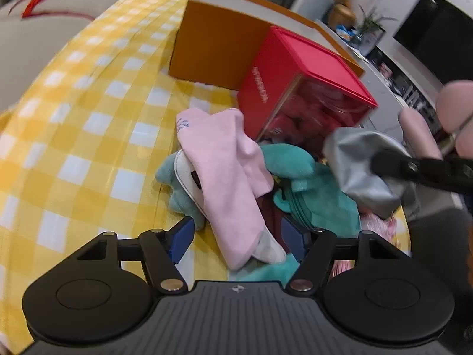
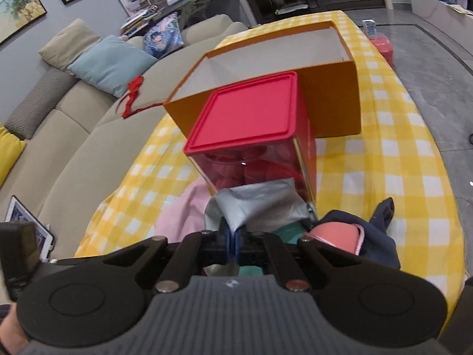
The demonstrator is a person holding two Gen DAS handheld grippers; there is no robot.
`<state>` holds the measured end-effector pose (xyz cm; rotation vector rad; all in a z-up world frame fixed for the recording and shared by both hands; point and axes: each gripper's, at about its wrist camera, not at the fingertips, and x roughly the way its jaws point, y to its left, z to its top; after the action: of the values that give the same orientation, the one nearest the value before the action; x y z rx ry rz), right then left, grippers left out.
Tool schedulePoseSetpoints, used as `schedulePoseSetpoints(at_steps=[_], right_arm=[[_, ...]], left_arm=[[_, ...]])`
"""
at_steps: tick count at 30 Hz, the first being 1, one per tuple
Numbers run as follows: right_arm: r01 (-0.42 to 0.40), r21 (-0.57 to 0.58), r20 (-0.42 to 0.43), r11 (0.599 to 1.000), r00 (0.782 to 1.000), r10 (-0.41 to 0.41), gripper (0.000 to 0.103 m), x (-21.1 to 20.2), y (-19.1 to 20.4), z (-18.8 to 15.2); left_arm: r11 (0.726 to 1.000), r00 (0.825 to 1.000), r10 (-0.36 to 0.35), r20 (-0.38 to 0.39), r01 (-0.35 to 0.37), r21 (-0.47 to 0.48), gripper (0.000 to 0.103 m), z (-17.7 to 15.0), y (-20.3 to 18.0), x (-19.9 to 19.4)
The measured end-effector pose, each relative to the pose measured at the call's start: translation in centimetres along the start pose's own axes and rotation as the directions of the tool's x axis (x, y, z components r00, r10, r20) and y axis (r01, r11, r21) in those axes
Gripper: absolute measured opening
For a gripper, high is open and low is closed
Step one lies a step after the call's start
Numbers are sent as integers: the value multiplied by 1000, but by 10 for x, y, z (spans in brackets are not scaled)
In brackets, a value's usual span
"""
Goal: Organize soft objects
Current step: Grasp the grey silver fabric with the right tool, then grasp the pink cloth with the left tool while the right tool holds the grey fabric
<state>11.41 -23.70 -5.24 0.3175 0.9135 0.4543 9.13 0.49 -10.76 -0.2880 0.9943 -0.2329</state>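
Right gripper is clamped on a silver-grey cloth above the heap, while the left gripper hangs with jaws apart around a pink sock, not yet pressing it. Sorting looks barely begun — the orange box on the yellow-checked tabletop stands empty, and teal plush and other soft pieces remain piled. A red-lidded container crowds the path between heap and box.
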Motion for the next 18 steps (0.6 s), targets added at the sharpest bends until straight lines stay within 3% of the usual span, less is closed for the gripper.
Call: schedulePoseSetpoints(at_steps=[5,8,9,11,16,18], right_arm=[[-19,13,0,1000,1000,19,2,-1,-4,1],[-63,93,-29,994,997,66,2,4,-13,1],[-71,102,-32,992,997,75,2,5,-14,1],[-68,90,-29,994,997,71,3,5,-12,2],[-59,69,-38,996,997,62,3,6,-8,0],[-48,65,-39,997,998,50,3,6,-8,-1]], left_arm=[[996,999,-21,-33,18,-83,64,3,8,12],[997,999,18,-50,-22,-81,46,5,5,12],[995,998,29,-56,-33,-89,34,5,6,13],[993,997,40,-72,-47,-106,29,4,5,15],[988,991,72,-113,-87,-129,1,6,6,12],[989,989,66,-130,-82,-121,1,8,4,8]])
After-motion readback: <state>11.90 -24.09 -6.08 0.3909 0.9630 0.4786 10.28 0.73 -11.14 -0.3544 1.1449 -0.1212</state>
